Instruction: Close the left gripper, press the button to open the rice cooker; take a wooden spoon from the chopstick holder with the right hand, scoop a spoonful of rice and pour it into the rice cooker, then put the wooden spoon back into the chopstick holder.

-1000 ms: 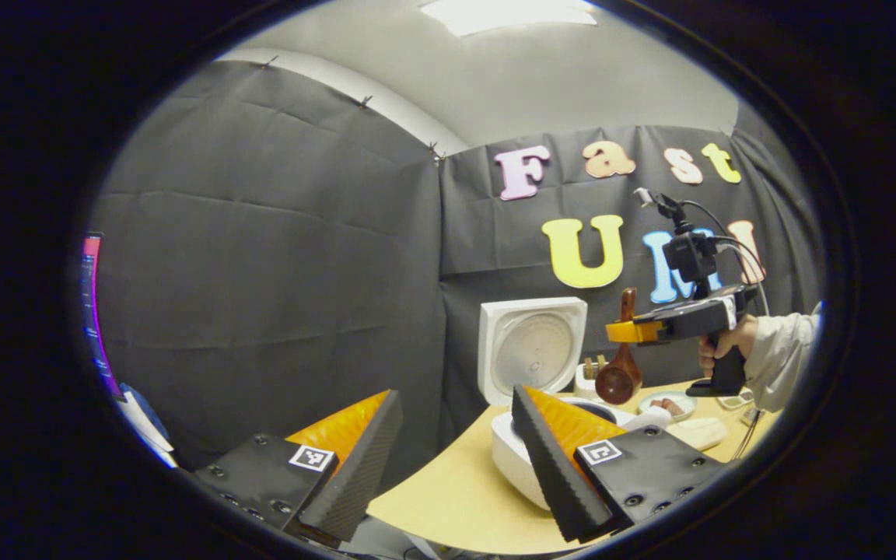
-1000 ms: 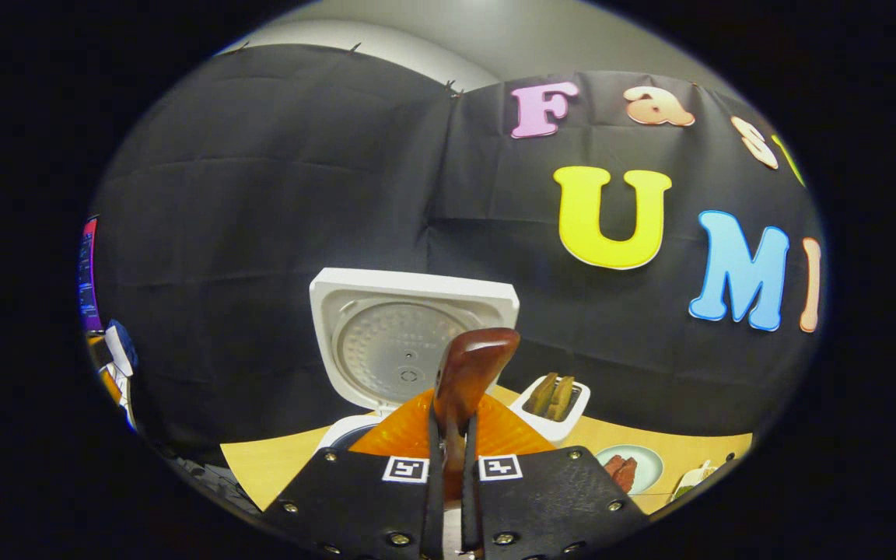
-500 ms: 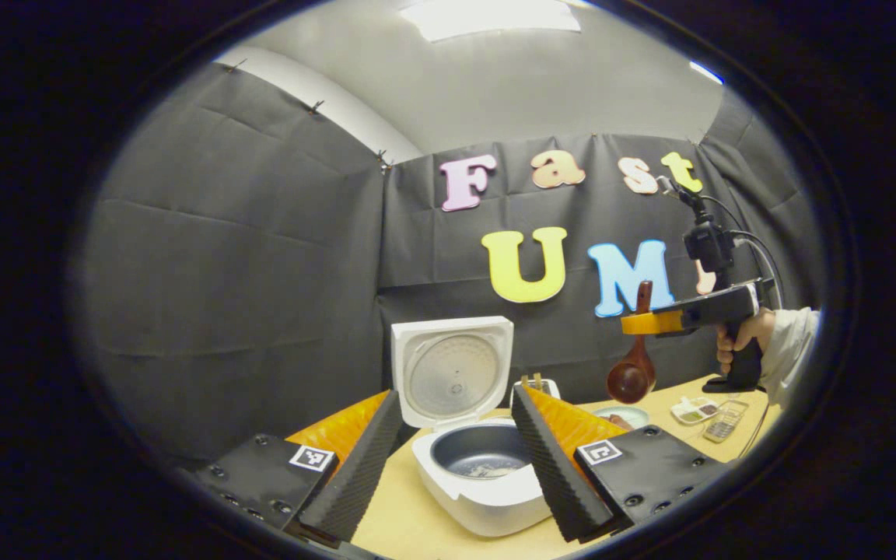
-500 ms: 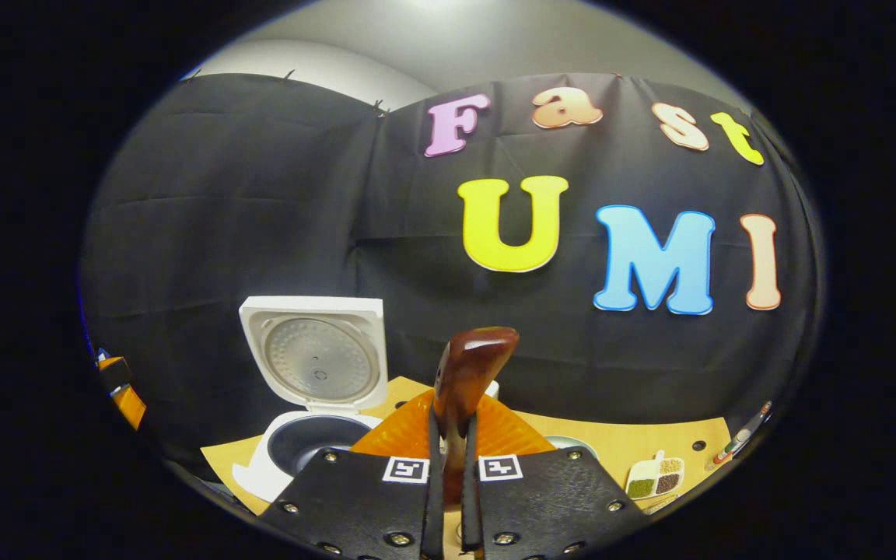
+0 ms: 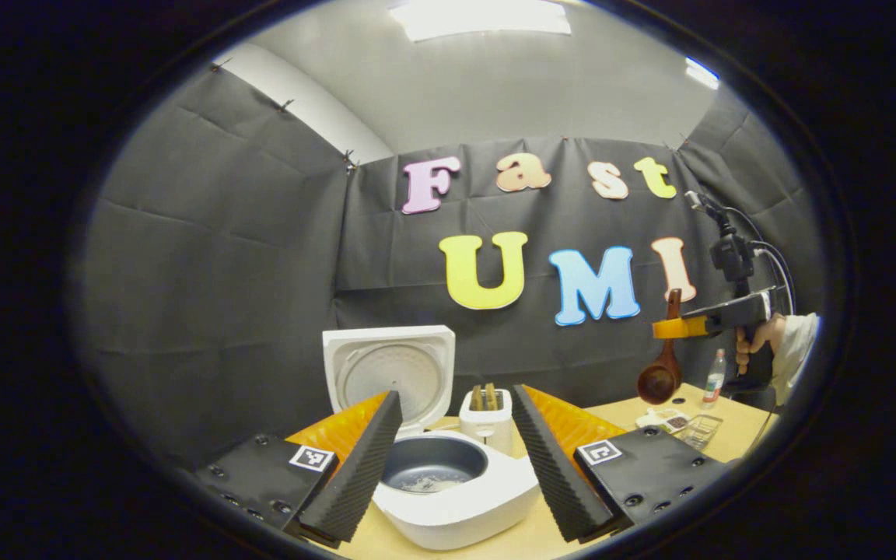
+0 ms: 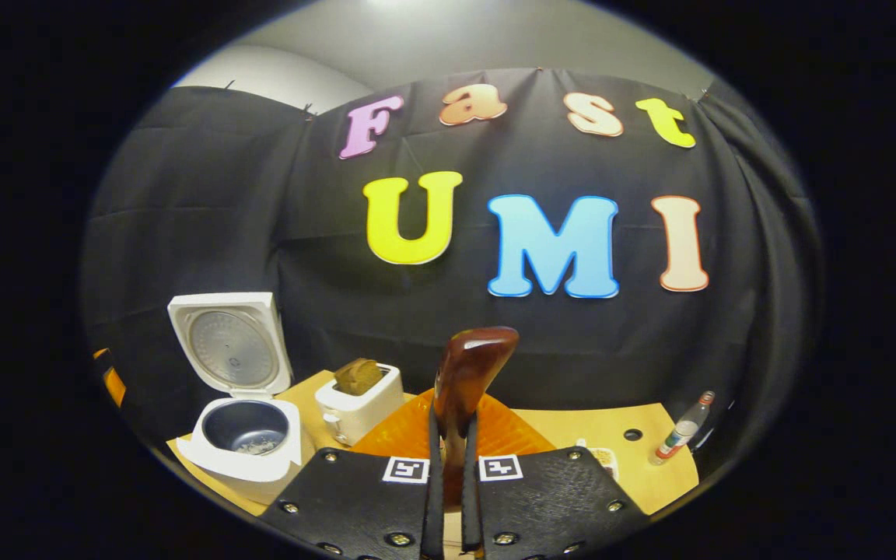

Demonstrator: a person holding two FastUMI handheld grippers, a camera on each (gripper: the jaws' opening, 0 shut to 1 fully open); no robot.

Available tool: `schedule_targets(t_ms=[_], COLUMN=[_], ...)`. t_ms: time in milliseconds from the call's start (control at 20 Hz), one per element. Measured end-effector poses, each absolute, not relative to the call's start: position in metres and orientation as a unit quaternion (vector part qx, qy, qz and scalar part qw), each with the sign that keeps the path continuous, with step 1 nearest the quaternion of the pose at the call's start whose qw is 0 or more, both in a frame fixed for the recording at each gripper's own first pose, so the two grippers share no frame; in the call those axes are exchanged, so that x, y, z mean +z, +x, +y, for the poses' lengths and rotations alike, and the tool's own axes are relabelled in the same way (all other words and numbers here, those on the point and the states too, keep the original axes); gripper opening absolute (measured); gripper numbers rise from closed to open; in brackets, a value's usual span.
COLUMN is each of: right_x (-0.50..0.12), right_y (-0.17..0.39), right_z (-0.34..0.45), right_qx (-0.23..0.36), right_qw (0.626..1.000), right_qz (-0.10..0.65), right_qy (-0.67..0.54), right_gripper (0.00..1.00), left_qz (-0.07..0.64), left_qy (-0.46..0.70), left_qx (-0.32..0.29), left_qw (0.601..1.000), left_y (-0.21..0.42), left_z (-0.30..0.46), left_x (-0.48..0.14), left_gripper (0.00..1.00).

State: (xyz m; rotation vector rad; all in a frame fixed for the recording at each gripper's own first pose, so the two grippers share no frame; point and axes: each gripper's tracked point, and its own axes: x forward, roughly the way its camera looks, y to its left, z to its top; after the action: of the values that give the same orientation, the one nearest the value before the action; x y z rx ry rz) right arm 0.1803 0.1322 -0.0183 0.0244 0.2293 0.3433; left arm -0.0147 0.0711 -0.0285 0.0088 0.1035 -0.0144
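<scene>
The white rice cooker [image 5: 456,498] stands open on the table with its lid [image 5: 390,372] upright, and a little rice lies in the dark pot [image 5: 431,470]. My left gripper [image 5: 452,467] is open, its fingers framing the cooker from a distance. Behind the cooker stands the white chopstick holder [image 5: 487,416] with wooden handles in it. Far right, a hand holds my right gripper [image 5: 670,328], shut on the wooden spoon [image 5: 656,381], whose bowl hangs down above the table. In the right gripper view the spoon's handle [image 6: 465,373] sticks up between the shut fingers of my right gripper [image 6: 448,474]. The cooker [image 6: 246,439] and holder [image 6: 358,400] lie to the left.
A small bottle [image 5: 715,377] and a divided dish of grains [image 5: 670,420] stand at the right end of the tan table [image 5: 732,408]. The bottle [image 6: 681,435] also stands at the table's right edge [image 6: 572,428] in the right gripper view.
The right gripper carried the spoon to the right, away from the cooker. The left gripper view swung so the cooker now sits between its open fingers.
</scene>
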Motion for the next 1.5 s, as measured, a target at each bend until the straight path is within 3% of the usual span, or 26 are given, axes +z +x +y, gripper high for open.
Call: schedule_targets(t_ms=[50,100,250,300,350,500,550,950,1450,1500], right_x=[-0.022,-0.026,-0.042,-0.049,-0.055,-0.068,-0.075,-0.152,-0.203,-0.209], right_y=[0.183,0.187,0.186,0.185,0.185,0.185,0.186,0.189,0.182,0.182], right_z=[0.115,0.097,0.048,0.033,0.019,-0.011,-0.02,-0.046,-0.041,-0.041], right_qx=[0.158,0.144,0.105,0.095,0.085,0.064,0.06,0.054,0.058,0.057], right_qw=[0.98,0.982,0.985,0.985,0.985,0.984,0.984,0.972,0.955,0.954], right_qz=[0.117,0.121,0.135,0.14,0.144,0.159,0.165,0.221,0.273,0.277], right_qy=[0.015,0.018,0.029,0.033,0.036,0.041,0.043,0.062,0.098,0.1], right_gripper=[0.09,0.09,0.09,0.09,0.09,0.09,0.09,0.09,0.1,0.11], left_qz=[0.054,0.055,0.055,0.054,0.054,0.055,0.057,0.067,0.073,0.074], left_qy=[0.003,0.001,0.007,0.009,0.011,0.016,0.017,0.037,0.054,0.055], left_qx=[-0.012,-0.016,-0.028,-0.032,-0.034,-0.038,-0.039,-0.03,-0.011,-0.01], left_qw=[0.998,0.998,0.998,0.998,0.998,0.998,0.997,0.997,0.996,0.996], left_y=[-0.013,-0.011,-0.006,-0.004,-0.004,-0.004,-0.006,-0.016,-0.026,-0.026], left_z=[0.062,0.054,0.032,0.025,0.02,0.005,0.001,-0.013,-0.01,-0.009], left_x=[-0.03,-0.03,-0.028,-0.027,-0.027,-0.026,-0.026,-0.027,-0.023,-0.023], left_gripper=[0.98,0.91,0.91,0.98,0.91,0.91,0.98,0.98,0.98,0.91])
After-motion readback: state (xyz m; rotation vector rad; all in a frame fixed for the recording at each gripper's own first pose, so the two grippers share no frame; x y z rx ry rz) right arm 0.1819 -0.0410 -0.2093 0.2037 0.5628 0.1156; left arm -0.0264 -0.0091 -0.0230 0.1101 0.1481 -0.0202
